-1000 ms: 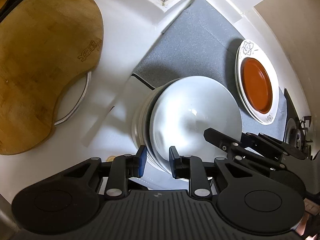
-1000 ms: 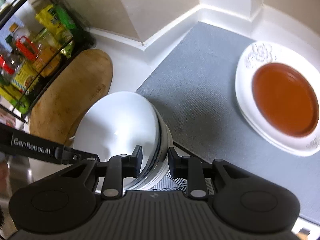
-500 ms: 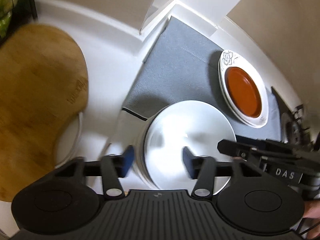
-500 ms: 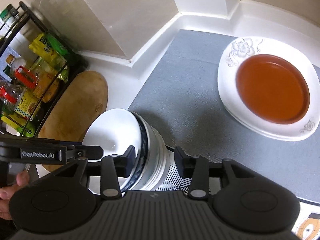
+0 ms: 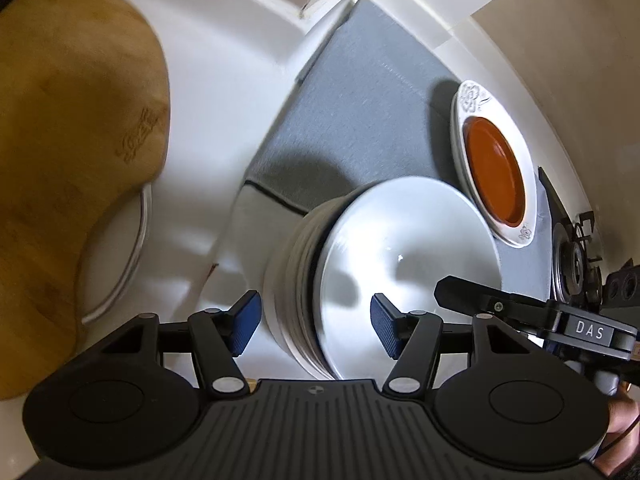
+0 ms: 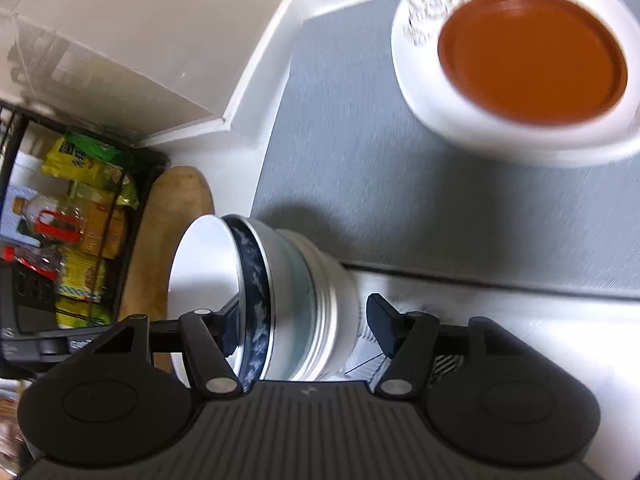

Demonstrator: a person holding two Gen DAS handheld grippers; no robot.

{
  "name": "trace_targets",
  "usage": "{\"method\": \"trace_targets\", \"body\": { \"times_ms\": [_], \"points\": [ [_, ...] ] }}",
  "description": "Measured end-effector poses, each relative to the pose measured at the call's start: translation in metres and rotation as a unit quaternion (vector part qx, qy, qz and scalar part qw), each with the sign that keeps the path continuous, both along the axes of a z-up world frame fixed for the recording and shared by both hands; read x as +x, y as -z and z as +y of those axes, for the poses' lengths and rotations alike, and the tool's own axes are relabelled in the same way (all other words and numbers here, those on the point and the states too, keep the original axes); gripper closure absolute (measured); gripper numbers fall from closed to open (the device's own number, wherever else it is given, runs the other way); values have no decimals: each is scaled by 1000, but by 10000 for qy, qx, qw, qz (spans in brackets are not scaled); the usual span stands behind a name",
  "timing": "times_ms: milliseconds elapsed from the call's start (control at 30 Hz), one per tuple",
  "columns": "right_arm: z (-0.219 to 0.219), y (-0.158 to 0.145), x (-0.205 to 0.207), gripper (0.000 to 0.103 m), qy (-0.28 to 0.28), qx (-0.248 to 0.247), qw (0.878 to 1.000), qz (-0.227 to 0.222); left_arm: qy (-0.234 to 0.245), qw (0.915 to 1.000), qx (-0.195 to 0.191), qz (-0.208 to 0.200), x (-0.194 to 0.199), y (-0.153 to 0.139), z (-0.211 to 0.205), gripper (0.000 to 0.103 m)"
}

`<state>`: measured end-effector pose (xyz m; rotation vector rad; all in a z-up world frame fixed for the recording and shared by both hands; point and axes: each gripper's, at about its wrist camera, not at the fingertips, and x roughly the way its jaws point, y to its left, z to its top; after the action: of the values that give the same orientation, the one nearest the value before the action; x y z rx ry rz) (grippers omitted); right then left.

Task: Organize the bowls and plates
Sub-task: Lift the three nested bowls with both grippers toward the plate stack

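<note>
The left gripper (image 5: 316,326) stands wide apart, its blue pads on either side of the near rim of the stack of bowls (image 5: 384,276) without clearly pressing on it (the left pad sits just outside the stack's wall, the right pad over the top bowl's white hollow). The right gripper (image 6: 306,326) is likewise spread wide, straddling the same stack from the other side, one finger at the white inside of the top bowl, the other just off the outer wall; whether either pad touches cannot be told through the blur. The stack sits on the white desk (image 5: 224,80) at the near edge of the grey mat (image 5: 360,112). At about 2 o'clock from the stack, on the mat, rests the white plate (image 5: 472,98) carrying the orange plate (image 5: 494,168). At 9 o'clock lies the wooden cutting board (image 5: 68,144).
</note>
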<state>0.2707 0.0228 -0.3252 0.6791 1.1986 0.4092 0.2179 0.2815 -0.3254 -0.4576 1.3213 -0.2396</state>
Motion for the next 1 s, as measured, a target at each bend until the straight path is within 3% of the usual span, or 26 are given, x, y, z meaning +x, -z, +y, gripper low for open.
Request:
{"method": "trace_targets", "body": {
  "times_ms": [167,533,667,833,1000],
  "points": [
    [-4,12,-1,35,190,405,9990,54,-105,9999,-112,35,1,1,6,40],
    [-1,36,5,36,111,640,9974,303,-453,9983,-351,110,8,2,33,38],
    [2,42,7,35,108,596,9975,365,-399,9980,-418,244,17,6,32,37],
    [0,39,6,33,119,732,9963,427,-120,9990,-217,375,15,13,25,37],
    [-7,39,3,33,296,963,9935,523,-96,9966,-588,577,13,24,21,38]
  ]
}}
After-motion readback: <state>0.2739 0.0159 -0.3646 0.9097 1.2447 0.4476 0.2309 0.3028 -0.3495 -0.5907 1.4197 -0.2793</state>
